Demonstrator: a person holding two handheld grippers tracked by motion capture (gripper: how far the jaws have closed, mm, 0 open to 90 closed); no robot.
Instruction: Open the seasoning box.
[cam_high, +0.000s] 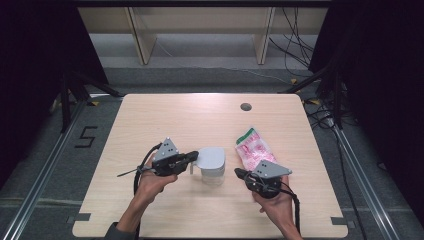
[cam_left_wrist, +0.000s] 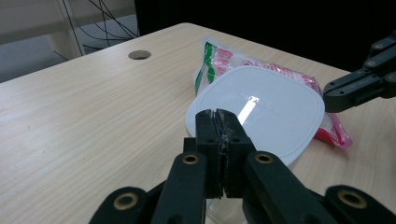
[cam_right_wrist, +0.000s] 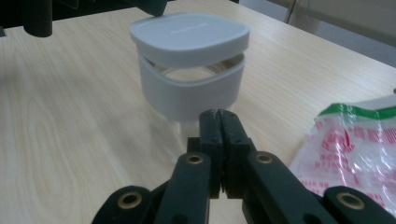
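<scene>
A small clear container (cam_high: 213, 175) with a wide white band (cam_right_wrist: 191, 93) stands at the table's middle front. Its white lid (cam_high: 211, 157) (cam_left_wrist: 261, 112) (cam_right_wrist: 189, 32) hovers just above it, with a gap under the side that faces the right gripper view. My left gripper (cam_high: 192, 156) (cam_left_wrist: 219, 116) comes in from the left and is shut on the lid's near rim. A red, white and green snack bag (cam_high: 255, 150) (cam_right_wrist: 355, 149) lies to the right. My right gripper (cam_high: 239, 173) (cam_right_wrist: 219, 116) is shut and empty, between the bag and the container and touching neither.
The light wooden table (cam_high: 165, 115) has a round cable hole (cam_high: 245, 106) (cam_left_wrist: 139, 54) at the back right. Wooden shelf legs and loose cables lie on the floor beyond the far edge. Dark curtains flank both sides.
</scene>
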